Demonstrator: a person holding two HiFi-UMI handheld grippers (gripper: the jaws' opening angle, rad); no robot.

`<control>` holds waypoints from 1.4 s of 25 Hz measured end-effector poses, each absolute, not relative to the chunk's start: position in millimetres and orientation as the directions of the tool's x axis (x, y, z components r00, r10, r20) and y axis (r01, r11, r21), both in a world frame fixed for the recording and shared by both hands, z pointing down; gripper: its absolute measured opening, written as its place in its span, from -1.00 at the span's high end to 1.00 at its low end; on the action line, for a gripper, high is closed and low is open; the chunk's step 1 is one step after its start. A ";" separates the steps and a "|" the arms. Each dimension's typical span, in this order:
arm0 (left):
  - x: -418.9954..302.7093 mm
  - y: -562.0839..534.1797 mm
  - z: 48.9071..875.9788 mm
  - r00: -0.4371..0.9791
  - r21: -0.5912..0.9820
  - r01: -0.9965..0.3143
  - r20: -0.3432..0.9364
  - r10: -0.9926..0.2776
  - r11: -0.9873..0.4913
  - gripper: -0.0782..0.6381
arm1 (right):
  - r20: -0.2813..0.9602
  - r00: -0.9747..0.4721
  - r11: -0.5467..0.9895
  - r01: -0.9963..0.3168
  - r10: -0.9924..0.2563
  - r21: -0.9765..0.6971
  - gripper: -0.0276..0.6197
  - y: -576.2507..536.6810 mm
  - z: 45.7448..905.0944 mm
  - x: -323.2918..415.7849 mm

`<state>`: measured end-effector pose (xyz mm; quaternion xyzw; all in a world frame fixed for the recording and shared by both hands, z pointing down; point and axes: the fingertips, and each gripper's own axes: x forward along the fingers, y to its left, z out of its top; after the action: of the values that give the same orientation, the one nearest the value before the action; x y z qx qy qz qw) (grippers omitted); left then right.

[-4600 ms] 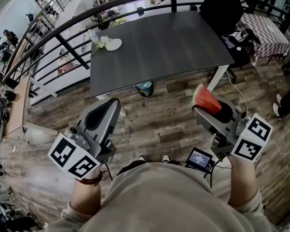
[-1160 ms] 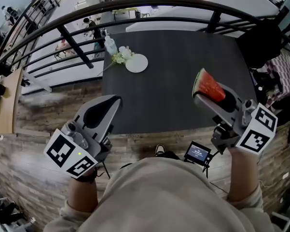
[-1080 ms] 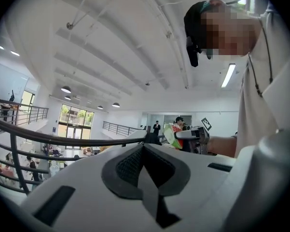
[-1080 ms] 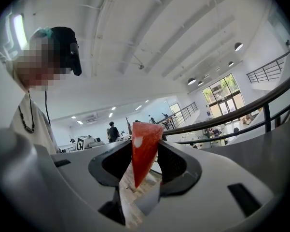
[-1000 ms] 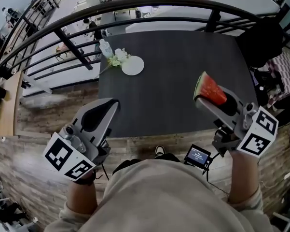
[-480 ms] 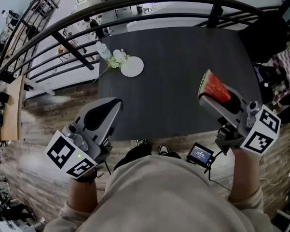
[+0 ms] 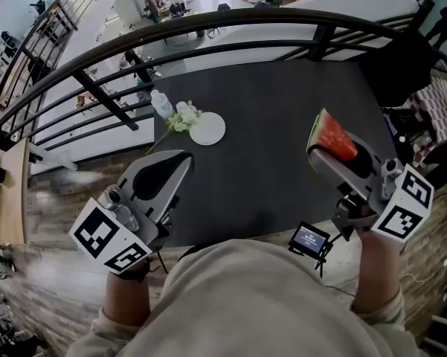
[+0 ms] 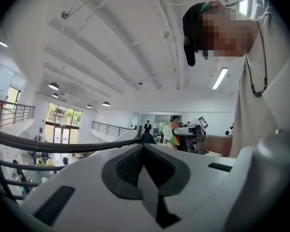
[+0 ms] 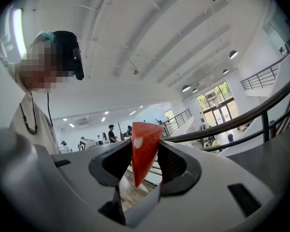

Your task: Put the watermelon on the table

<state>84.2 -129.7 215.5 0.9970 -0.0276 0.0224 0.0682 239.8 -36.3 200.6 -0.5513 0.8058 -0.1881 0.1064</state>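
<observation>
We held our left tongs [image 7: 177,162] pressed together and empty by the dark surface's [image 7: 268,103] near edge, a white plate [image 7: 207,129] beyond; our right tongs [image 7: 321,153] were clamped on the watermelon wedge [image 7: 329,136], up in the air over the surface

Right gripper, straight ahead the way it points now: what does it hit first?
Likely the black railing beyond the table: the right gripper, shut on the watermelon slice, points level above it. Depth is unclear.

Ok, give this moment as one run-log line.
right gripper: shut on watermelon | left gripper: shut, empty | watermelon: not yet on table
</observation>
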 end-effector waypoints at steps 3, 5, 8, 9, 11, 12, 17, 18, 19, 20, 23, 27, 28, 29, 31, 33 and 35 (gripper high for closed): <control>74.4 -148.9 216.5 0.999 0.150 -0.018 0.041 -0.012 -0.989 0.77 | 0.056 -0.349 0.298 -0.863 -0.935 -0.409 0.35 -59.9 195.0 227.4; 66.5 -158.7 220.1 0.999 0.168 0.008 0.040 0.015 -0.986 0.77 | 0.070 -0.340 0.286 -0.870 -0.938 -0.403 0.35 -73.5 191.6 216.6; 57.0 -171.4 226.7 0.998 0.188 0.036 0.036 0.044 -0.981 0.77 | 0.086 -0.326 0.267 -0.878 -0.941 -0.396 0.35 -90.9 188.4 203.4; 54.9 -176.5 228.9 0.998 0.192 0.039 0.035 0.046 -0.981 0.77 | 0.091 -0.324 0.265 -0.879 -0.942 -0.396 0.35 -96.9 188.8 199.6; 50.9 -184.6 231.7 0.999 0.202 0.038 0.029 0.045 -0.979 0.77 | 0.103 -0.334 0.270 -0.878 -0.937 -0.394 0.35 -107.8 191.9 190.0; 48.6 -186.6 232.3 0.999 0.208 0.037 0.024 0.043 -0.977 0.77 | 0.112 -0.344 0.276 -0.877 -0.932 -0.394 0.35 -111.9 194.0 185.1; 46.1 -194.0 233.5 1.000 0.228 0.016 0.019 0.021 -0.974 0.77 | 0.145 -0.375 0.292 -0.868 -0.916 -0.402 0.35 -128.0 194.8 179.3; 47.2 -196.1 233.0 1.000 0.233 0.010 0.018 0.015 -0.972 0.77 | 0.149 -0.382 0.298 -0.867 -0.912 -0.400 0.35 -131.8 194.6 179.8; 47.9 -197.0 232.3 1.000 0.239 0.006 0.016 0.010 -0.971 0.77 | 0.153 -0.390 0.304 -0.865 -0.908 -0.400 0.35 -135.1 195.3 180.4; 48.2 -196.8 231.8 1.000 0.243 0.003 0.014 0.006 -0.970 0.77 | 0.156 -0.397 0.309 -0.862 -0.905 -0.401 0.35 -138.0 196.5 181.6; 48.6 -196.8 233.4 1.000 0.246 -0.005 0.006 -0.003 -0.969 0.77 | 0.161 -0.410 0.321 -0.859 -0.898 -0.400 0.35 -147.6 201.5 186.9; 48.6 -207.2 241.3 0.999 0.307 -0.032 -0.027 -0.042 -0.951 0.77 | 0.188 -0.441 0.353 -0.860 -0.877 -0.368 0.35 -164.3 206.0 187.2; 48.7 -210.9 244.2 0.998 0.336 -0.039 -0.037 -0.055 -0.941 0.77 | 0.192 -0.447 0.359 -0.859 -0.874 -0.366 0.35 -168.0 207.1 187.5; 48.8 -214.1 247.5 0.997 0.364 -0.046 -0.046 -0.068 -0.930 0.77 | 0.196 -0.451 0.363 -0.858 -0.871 -0.364 0.35 -171.6 209.0 188.4; 47.9 -217.0 255.7 0.995 0.403 -0.060 -0.050 -0.087 -0.913 0.77 | 0.206 -0.459 0.369 -0.858 -0.864 -0.358 0.35 -178.3 215.3 190.6; 45.3 -216.4 266.0 0.995 0.415 -0.075 -0.034 -0.098 -0.907 0.77 | 0.217 -0.467 0.376 -0.856 -0.857 -0.355 0.35 -184.9 224.6 192.8; 40.5 -215.5 275.4 0.994 0.435 -0.089 -0.022 -0.109 -0.896 0.77 | 0.224 -0.474 0.379 -0.852 -0.852 -0.360 0.35 -191.1 234.4 194.7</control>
<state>40.5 -215.5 275.4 0.9734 -0.0507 -0.0227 0.2221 194.7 -191.1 234.4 -0.5131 0.8304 -0.2171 -0.0006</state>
